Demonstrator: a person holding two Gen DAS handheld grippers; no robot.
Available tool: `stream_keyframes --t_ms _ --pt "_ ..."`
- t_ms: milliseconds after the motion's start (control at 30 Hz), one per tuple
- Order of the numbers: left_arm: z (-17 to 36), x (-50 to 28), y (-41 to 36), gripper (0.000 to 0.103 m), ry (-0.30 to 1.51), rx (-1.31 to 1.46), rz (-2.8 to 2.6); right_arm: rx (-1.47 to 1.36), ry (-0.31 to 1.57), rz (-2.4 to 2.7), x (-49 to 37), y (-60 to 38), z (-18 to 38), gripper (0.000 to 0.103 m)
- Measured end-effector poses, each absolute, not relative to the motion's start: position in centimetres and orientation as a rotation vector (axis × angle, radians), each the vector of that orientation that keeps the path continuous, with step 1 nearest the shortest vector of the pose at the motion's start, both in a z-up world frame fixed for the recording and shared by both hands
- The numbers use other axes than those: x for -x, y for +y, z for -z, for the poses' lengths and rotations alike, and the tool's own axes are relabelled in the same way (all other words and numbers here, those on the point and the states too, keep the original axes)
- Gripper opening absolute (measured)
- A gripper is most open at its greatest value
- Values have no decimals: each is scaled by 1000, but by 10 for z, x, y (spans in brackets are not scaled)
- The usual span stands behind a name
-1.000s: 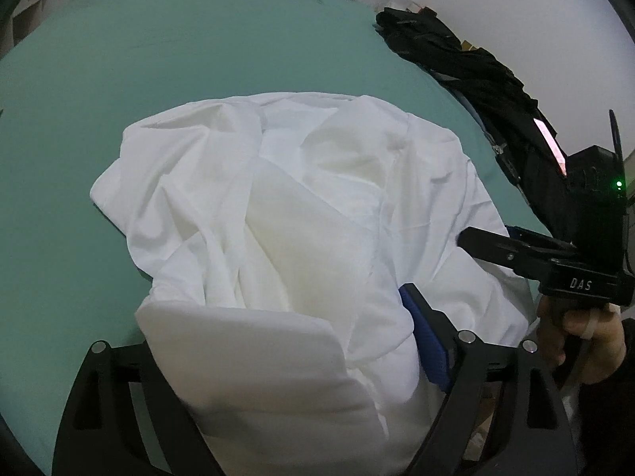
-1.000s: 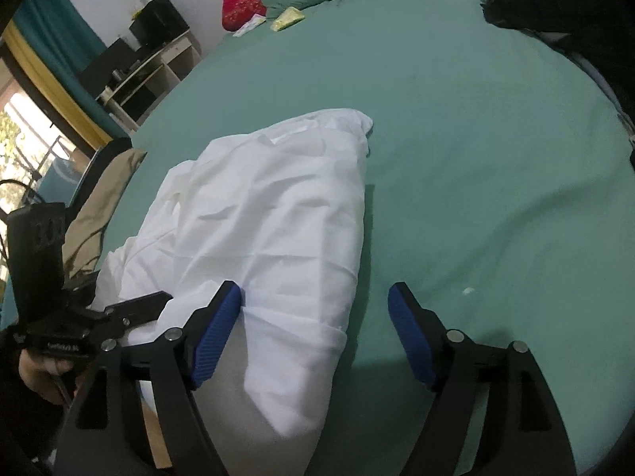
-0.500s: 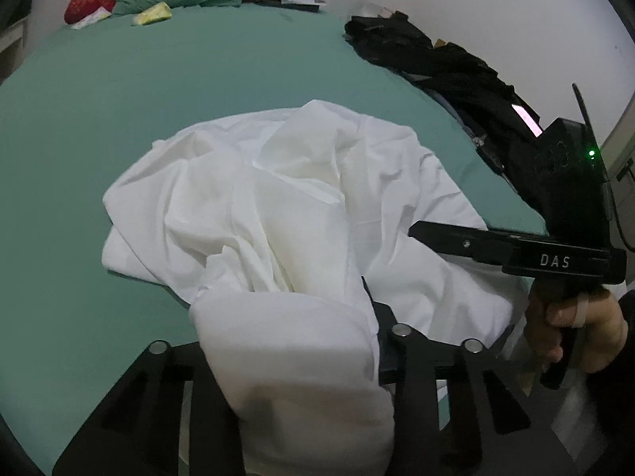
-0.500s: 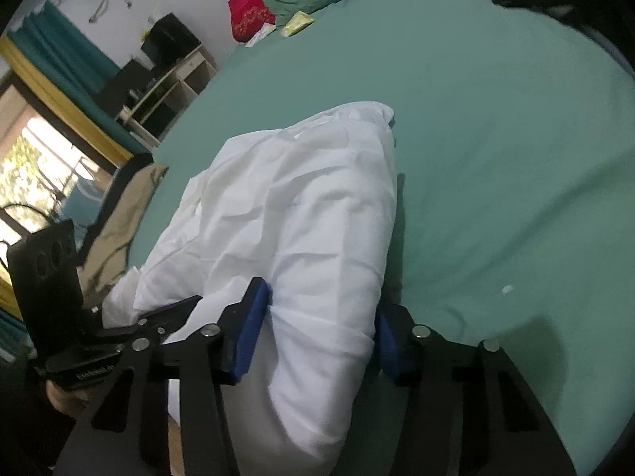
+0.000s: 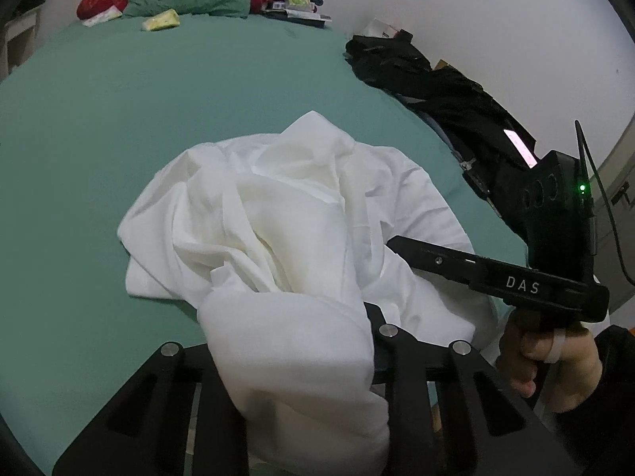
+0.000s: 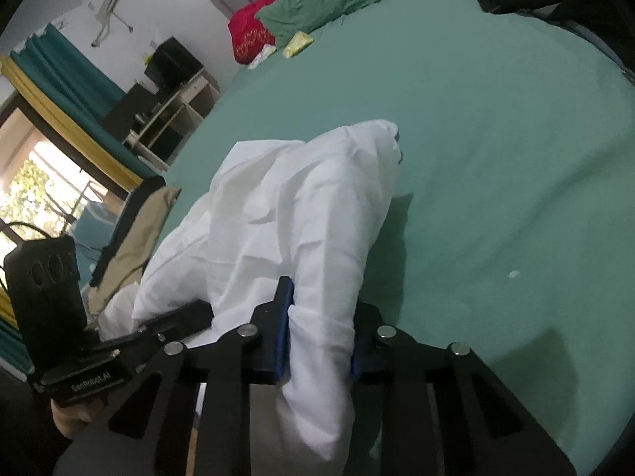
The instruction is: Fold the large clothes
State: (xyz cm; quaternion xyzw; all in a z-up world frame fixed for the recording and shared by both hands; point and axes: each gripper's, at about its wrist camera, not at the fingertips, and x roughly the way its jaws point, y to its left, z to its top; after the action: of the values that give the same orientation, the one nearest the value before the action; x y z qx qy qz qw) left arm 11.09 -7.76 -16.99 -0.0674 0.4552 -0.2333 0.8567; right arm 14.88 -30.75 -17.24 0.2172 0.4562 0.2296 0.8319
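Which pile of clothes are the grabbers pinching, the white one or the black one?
The white garment, bunched in the middle of the green bed. Both grippers' jaws are closing on its near edge. The black clothes lie untouched at the bed's far right edge.

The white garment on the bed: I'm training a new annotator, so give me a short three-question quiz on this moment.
1. True or false: the white garment lies flat and neatly folded on the green bed sheet.
2. What sits between the right gripper's blue pads? A) a pillow B) white cloth C) nothing
3. Fill in: the pile of clothes at the bed's far edge is ____ in colour.

Key: 1 false, it is crumpled and bunched; 2 B, with the left gripper also closing on white cloth; 3 black.
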Motion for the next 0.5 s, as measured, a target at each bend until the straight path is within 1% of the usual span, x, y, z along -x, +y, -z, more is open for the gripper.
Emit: stream_keyframes --t_ms 133,500 --pt "160 -106 -77 27 952 166 476 -446 930 -499 -144 -306 158 20" --pt "112 -100 -69 26 876 169 486 -415 801 -511 -131 -303 105 19"
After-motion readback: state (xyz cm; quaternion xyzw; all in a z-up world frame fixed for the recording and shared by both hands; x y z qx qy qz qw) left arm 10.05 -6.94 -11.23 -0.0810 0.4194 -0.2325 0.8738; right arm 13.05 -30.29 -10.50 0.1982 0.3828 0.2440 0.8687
